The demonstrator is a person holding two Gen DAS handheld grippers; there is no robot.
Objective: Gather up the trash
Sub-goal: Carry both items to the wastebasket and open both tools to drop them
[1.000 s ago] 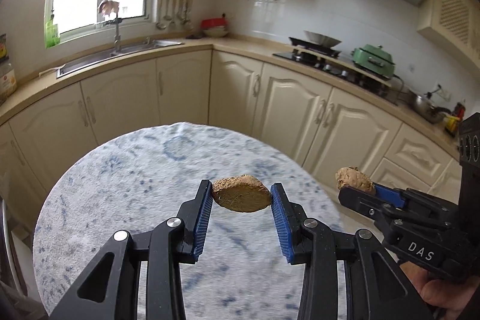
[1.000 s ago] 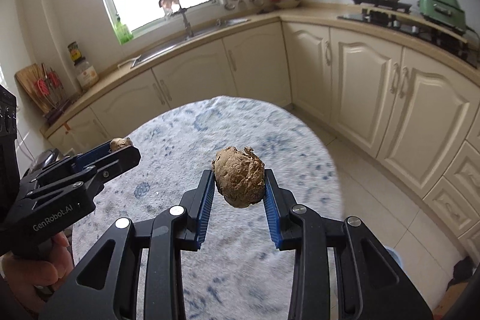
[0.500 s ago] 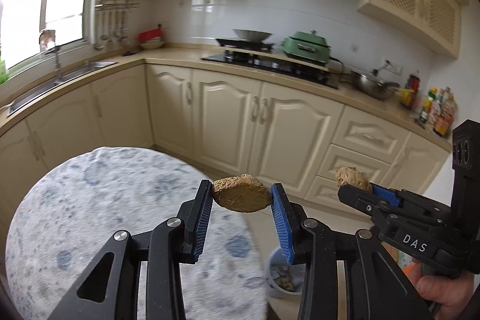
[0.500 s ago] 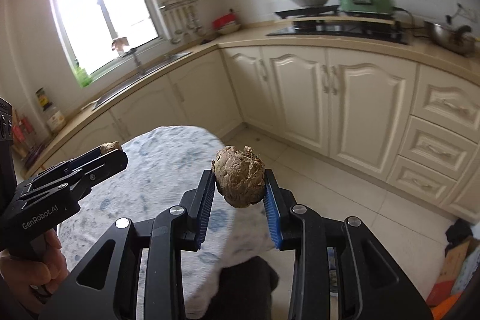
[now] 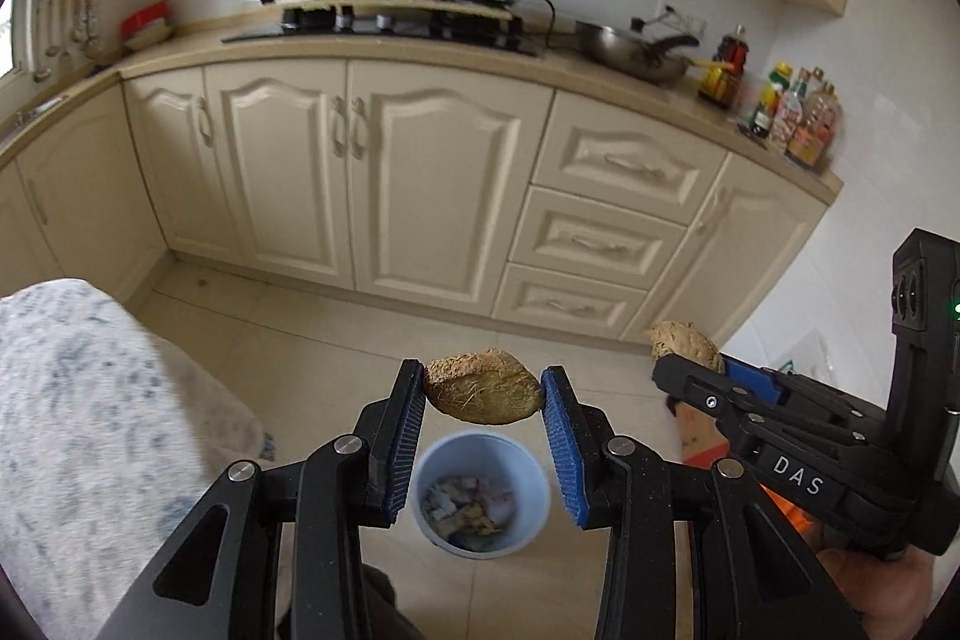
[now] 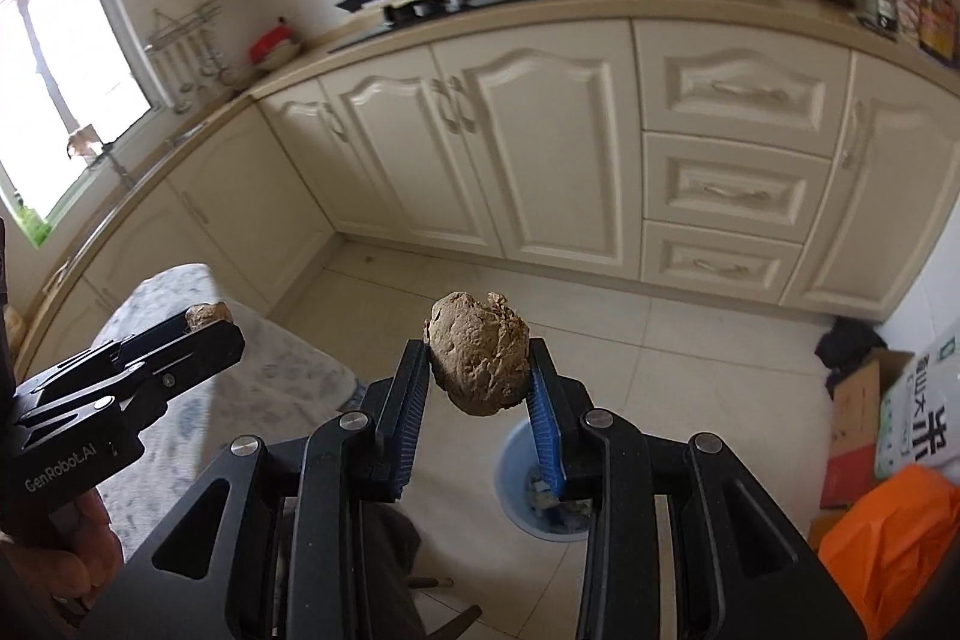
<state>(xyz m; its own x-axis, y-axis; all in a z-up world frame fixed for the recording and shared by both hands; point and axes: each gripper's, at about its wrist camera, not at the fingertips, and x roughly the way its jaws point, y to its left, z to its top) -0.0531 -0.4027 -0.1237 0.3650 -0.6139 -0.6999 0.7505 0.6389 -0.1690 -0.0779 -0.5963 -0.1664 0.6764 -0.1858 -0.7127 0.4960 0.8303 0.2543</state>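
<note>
Right tongs [image 5: 690, 364] marked "DAS", left [image 6: 207, 319] "GenRobot.AI"

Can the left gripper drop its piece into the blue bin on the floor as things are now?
Probably yes. The left gripper holds its brown husk piece over the open blue bin; nothing lies between them.

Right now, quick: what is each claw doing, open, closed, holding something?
Left claw: closed on a flat brown fibrous husk piece.
Right claw: closed on a rounded brown lump.
</note>
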